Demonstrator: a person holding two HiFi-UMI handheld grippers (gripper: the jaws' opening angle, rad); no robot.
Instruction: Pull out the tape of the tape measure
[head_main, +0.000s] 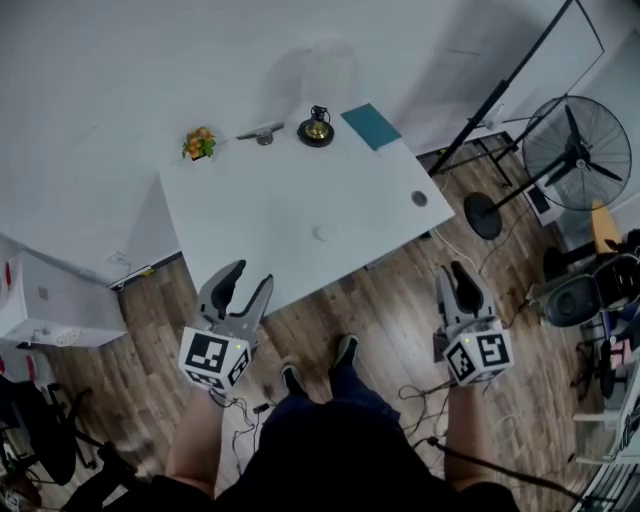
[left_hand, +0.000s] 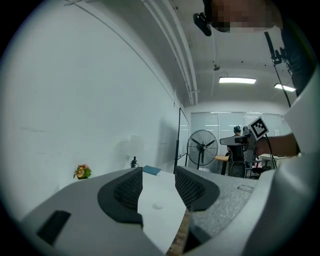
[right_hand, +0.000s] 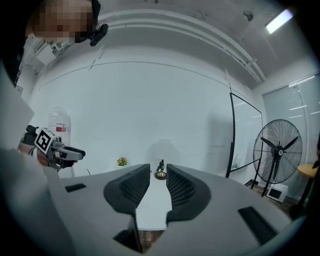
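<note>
Hovering at the table (head_main: 250, 215) edge, pre-approach: my left gripper (head_main: 252, 275) and right gripper (head_main: 455, 270) both gape, empty. Probably the tape measure (head_main: 322, 233) is that pale disc mid-table; next I reach and clamp it.

Wall (head_main: 150, 60): white, plain.
Floor (head_main: 400, 310): brown wooden planks.
Table (head_main: 260, 220): white, rectangular, against the wall.
Fan (head_main: 578, 152): black, on a stand, right of the table.
Cabinet (head_main: 45, 300): white, low, left of the table.
Ceiling lamps (left_hand: 237, 80): long, switched on.

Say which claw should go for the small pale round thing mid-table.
Left, probably: the left claw hangs open at the table edge, aimed at the round thing; the right claw is over the floor.
</note>
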